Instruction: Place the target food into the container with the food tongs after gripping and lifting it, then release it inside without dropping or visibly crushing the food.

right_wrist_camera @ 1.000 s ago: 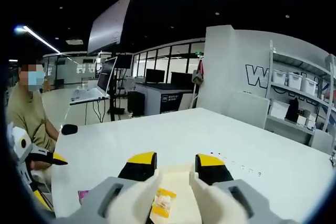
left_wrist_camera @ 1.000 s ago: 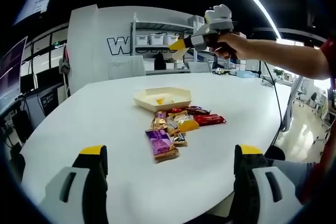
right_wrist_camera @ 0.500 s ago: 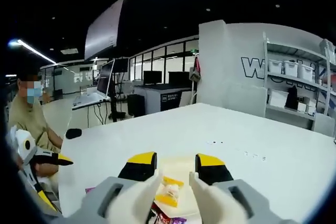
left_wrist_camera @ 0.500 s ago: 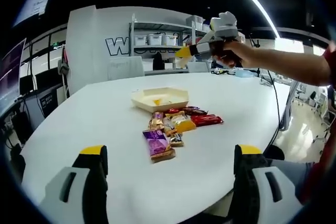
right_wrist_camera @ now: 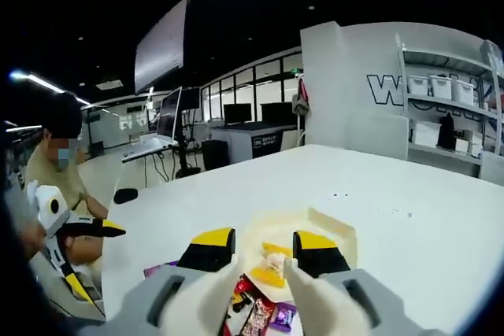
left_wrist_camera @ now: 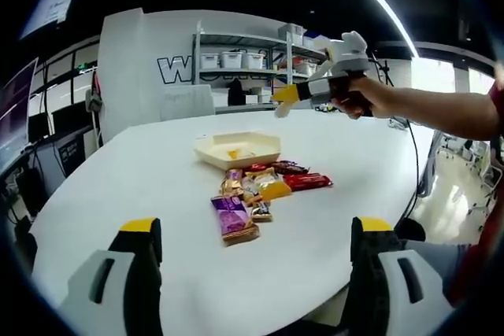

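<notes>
A cream hexagonal container (left_wrist_camera: 214, 156) sits mid-table with a yellow-wrapped snack (left_wrist_camera: 234, 152) inside. In front of it lies a pile of wrapped snacks (left_wrist_camera: 262, 186), among them a purple packet (left_wrist_camera: 235, 218) and a red bar (left_wrist_camera: 307, 182). My left gripper (left_wrist_camera: 256, 230) is open and low at the near table edge, nothing between its jaws. A hand holds my right gripper (left_wrist_camera: 281, 100) in the air, beyond and to the right of the container. In the right gripper view its cream-tipped jaws (right_wrist_camera: 264, 245) stand apart above the container (right_wrist_camera: 335, 222) and the yellow snack (right_wrist_camera: 270, 267), holding nothing.
The round white table (left_wrist_camera: 142, 179) has free surface to the left and right of the snacks. In the right gripper view my left gripper (right_wrist_camera: 94, 257) and the person (right_wrist_camera: 59, 171) holding it sit at the table's far edge. Shelves with boxes (left_wrist_camera: 232, 59) stand behind.
The right gripper has drifted to the right and slightly lower above the table. Its view now takes in more of the container and the snack pile. The left gripper stayed put.
</notes>
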Available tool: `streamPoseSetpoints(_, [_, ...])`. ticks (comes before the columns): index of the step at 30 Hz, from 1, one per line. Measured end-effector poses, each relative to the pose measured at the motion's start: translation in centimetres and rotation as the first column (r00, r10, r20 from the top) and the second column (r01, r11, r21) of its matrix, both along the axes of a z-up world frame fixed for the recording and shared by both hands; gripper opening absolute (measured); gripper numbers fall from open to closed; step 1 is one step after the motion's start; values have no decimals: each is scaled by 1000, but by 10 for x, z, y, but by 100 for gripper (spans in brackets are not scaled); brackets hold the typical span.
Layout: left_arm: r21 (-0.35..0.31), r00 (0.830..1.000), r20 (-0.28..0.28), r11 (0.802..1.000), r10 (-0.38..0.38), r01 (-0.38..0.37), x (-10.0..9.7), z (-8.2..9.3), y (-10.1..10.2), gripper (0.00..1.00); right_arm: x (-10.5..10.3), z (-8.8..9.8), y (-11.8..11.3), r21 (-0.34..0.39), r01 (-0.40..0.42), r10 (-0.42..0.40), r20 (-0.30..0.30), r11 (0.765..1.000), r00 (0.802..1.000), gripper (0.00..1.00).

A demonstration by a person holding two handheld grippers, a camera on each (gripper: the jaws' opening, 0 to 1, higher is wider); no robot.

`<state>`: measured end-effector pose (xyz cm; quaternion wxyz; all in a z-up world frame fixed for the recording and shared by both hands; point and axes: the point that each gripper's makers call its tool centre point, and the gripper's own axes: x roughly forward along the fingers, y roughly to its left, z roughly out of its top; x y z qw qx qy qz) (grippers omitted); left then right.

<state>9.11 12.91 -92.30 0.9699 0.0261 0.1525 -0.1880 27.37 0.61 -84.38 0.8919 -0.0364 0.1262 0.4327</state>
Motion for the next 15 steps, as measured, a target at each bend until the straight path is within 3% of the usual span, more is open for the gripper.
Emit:
streamPoseSetpoints(3, [5, 1000, -6, 1000, -1, 1, -1, -2, 0, 97, -4, -2, 0, 31, -13, 13, -26, 999, 1000, 24])
streamPoseSetpoints(15, [5, 1000, -6, 1000, -5, 5, -1, -1, -2, 97, -33, -34, 4, 39, -90, 93, -72, 995, 993, 24])
